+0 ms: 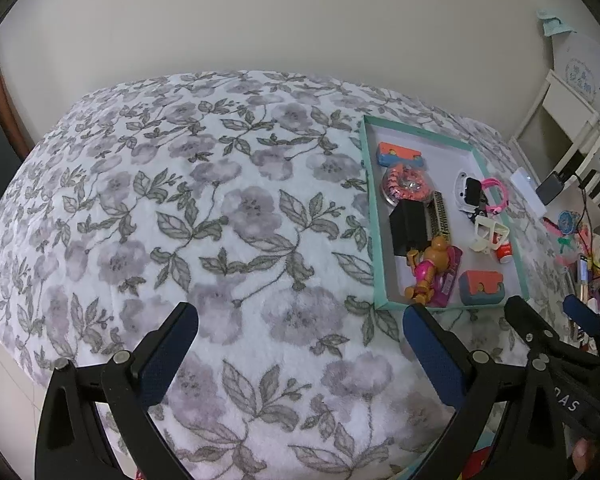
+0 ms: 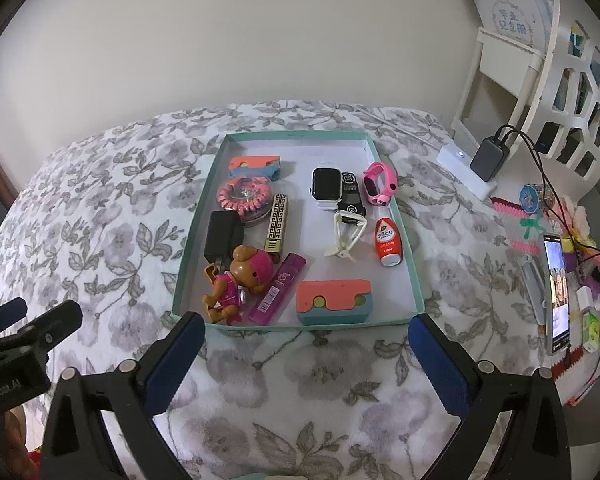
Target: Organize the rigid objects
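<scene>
Toys and gadgets already fill the teal tray [image 2: 408, 260] on the flowered blanket [image 2: 100, 240], so with both my left tongs [image 1: 300, 336] and right tongs [image 2: 306, 346] spread empty, I should approach slowly and squarely.

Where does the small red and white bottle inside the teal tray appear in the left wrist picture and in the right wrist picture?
Left wrist view: the red and white bottle lies at right of centre, near the tray's right wall, partly hidden by the cream hair clip.
Right wrist view: the bottle lies just right of centre, beside the same clip.
Shared landmark: the teal tray, with its orange and blue block at the near edge.
</scene>
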Available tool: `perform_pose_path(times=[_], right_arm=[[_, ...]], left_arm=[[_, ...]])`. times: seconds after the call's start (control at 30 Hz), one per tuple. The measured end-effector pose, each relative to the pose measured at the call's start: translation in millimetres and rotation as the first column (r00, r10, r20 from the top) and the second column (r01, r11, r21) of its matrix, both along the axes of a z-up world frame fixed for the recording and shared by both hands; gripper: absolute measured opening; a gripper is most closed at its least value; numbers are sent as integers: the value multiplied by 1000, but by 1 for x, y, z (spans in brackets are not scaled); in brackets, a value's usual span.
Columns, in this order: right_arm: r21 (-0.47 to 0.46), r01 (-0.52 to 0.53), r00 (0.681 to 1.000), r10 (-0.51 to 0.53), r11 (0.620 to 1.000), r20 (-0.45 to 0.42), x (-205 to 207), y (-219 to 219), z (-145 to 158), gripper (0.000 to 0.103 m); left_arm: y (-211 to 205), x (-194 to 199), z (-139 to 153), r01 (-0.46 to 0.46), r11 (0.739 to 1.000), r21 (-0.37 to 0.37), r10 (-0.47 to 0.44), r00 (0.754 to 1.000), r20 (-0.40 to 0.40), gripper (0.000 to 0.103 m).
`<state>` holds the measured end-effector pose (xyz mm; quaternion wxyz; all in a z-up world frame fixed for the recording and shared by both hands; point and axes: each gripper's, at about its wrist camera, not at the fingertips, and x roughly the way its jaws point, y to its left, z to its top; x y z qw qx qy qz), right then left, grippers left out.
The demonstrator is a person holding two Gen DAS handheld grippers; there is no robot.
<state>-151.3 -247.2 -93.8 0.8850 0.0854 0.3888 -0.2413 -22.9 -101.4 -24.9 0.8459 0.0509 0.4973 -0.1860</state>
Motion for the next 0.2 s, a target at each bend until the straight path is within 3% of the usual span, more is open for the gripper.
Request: perform_pose_path(times=[0.2], right_arm=[[-2, -6, 1000, 6, 1000, -8, 1, 0, -2, 103]], left_arm=[[-1, -1, 2, 0, 1000, -10, 0, 1000, 12, 102]])
